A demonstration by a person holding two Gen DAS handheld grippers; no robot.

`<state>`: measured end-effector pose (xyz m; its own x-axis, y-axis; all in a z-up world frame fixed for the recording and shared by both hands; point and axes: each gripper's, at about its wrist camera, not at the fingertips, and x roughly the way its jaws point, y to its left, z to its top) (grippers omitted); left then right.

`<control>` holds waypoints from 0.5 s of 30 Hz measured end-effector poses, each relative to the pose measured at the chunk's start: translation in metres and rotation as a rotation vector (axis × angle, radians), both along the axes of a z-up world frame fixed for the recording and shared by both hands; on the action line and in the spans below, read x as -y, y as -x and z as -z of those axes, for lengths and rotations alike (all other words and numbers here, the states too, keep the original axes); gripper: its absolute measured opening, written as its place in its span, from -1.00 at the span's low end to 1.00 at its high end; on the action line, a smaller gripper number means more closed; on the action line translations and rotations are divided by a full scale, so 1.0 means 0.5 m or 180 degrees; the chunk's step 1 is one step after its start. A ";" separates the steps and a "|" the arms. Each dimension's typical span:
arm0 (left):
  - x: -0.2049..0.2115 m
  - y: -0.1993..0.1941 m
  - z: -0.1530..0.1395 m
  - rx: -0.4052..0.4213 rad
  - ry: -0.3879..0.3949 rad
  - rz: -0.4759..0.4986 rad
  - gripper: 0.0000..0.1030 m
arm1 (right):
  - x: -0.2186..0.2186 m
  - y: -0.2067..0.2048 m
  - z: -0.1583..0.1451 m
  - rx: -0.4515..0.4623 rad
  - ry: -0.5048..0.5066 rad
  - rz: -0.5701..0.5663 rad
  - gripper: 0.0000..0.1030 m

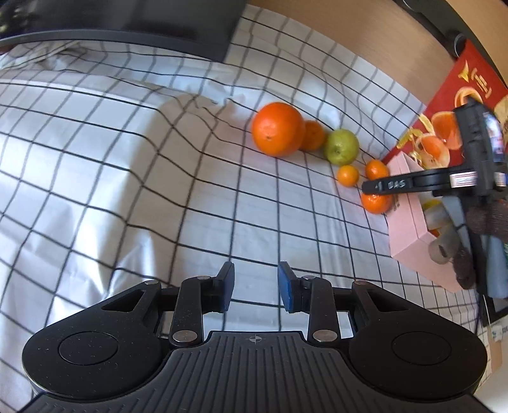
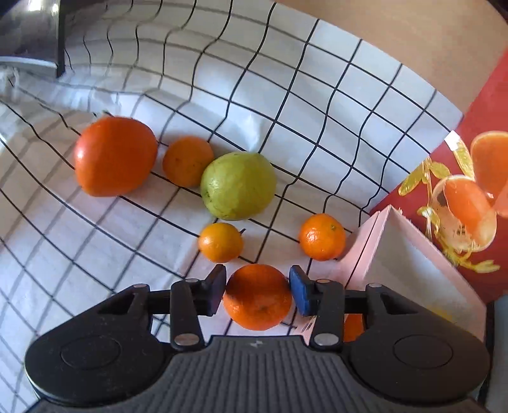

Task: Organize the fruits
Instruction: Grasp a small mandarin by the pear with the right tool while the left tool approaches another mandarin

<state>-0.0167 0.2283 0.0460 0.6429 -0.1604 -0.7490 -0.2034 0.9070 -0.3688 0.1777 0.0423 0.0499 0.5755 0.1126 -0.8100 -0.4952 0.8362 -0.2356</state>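
I see cloth [image 2: 317, 95] white, black grid | big orange [image 2: 116, 155] deep orange | pear [image 2: 238, 186] yellow-green | box [image 2: 409, 263] pale pink | carton [image 2: 485, 133] red, orange-slice print | pads [image 2: 300, 294] blue

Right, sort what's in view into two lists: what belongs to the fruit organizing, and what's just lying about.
Belongs to the job:
- mandarin between the right tongs, pads against its sides
- two small mandarins
- green fruit
- big orange
- medium orange
- pink box
- left tongs, empty

Lying about:
- checked cloth
- red printed carton
- dark object
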 end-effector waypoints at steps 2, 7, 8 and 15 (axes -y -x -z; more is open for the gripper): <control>0.006 -0.012 0.005 -0.0010 -0.0010 0.0069 -0.35 | 0.015 0.020 -0.018 -0.0014 -0.0177 0.0022 -0.32; 0.021 -0.056 0.006 0.0007 -0.0075 0.0211 -0.35 | 0.053 0.109 -0.066 -0.0078 -0.0732 -0.0080 -0.93; 0.025 -0.065 0.004 0.0025 -0.0081 0.0230 -0.35 | 0.061 0.129 -0.068 -0.0078 -0.0780 -0.0096 -0.93; 0.059 -0.135 -0.015 0.0209 -0.0137 0.0466 -0.35 | 0.123 0.231 -0.048 -0.0018 -0.0883 -0.0033 -0.91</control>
